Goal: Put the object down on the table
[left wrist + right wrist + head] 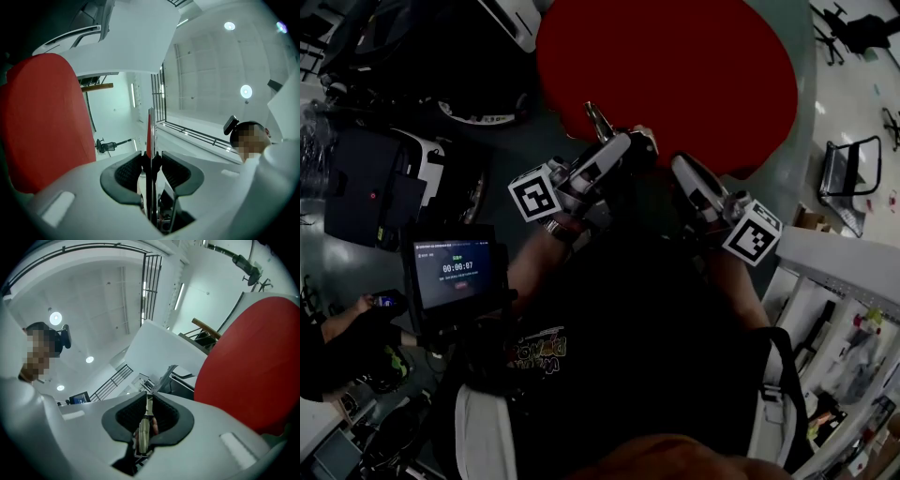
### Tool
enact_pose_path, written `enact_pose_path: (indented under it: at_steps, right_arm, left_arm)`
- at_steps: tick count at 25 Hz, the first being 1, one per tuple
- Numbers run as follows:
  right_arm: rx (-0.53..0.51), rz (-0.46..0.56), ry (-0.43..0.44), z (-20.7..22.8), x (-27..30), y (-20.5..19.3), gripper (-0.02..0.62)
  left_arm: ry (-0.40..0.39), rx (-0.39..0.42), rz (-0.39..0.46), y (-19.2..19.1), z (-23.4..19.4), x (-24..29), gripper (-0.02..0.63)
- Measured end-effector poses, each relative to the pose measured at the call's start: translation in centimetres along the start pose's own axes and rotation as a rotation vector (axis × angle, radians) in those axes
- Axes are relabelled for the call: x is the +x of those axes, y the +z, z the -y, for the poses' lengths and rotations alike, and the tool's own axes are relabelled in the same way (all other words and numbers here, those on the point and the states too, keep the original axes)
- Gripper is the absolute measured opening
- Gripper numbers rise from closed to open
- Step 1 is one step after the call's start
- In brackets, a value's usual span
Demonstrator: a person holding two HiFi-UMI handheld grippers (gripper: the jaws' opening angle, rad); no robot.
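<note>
We hold the thin metal object (150, 126) clamped in our left gripper (151, 161), off the red table (694, 66), our right gripper (147, 404) closed on a slim metal strip (143, 430).

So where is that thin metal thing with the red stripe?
The thin metal thing is clamped in the left gripper; in the head view its tip pokes out just left of centre, at the near edge of the round red table.

table (675, 66) red | object (149, 133) red-silver | marker cube (534, 193) black-white squares | claw pads (127, 174) black
</note>
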State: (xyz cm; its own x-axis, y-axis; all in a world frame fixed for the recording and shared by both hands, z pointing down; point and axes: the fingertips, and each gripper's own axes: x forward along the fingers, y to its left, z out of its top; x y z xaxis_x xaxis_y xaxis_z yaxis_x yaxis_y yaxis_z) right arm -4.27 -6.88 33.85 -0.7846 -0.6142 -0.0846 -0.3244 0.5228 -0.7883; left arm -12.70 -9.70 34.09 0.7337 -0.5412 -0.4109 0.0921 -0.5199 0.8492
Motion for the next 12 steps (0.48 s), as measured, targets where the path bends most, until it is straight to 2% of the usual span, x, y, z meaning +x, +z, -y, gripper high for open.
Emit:
enact_pose_path:
  at_steps: [5,8,10,12]
  right_arm:
    - [0.015,0.010,0.004,0.5,-5.8,1.4,0.080]
    - [0.051,0.014,0.022,1.4,-10.0,2.4,0.083]
    - [0.073,0.017,0.056,1.7,-13.6,3.1,0.083]
    - [0.088,0.005,0.084,1.9,-15.6,2.8,0.089]
  left_arm:
    - [-0.066,-0.017,-0.009,-5.1,2.4,2.4,0.149]
    - [-0.064,-0.026,-0.039,-9.9,3.0,4.7,0.149]
    - [-0.053,-0.006,-0.063,-14.1,3.4,6.5,0.149]
    - [-0.050,0.015,-0.078,-16.6,3.5,7.2,0.149]
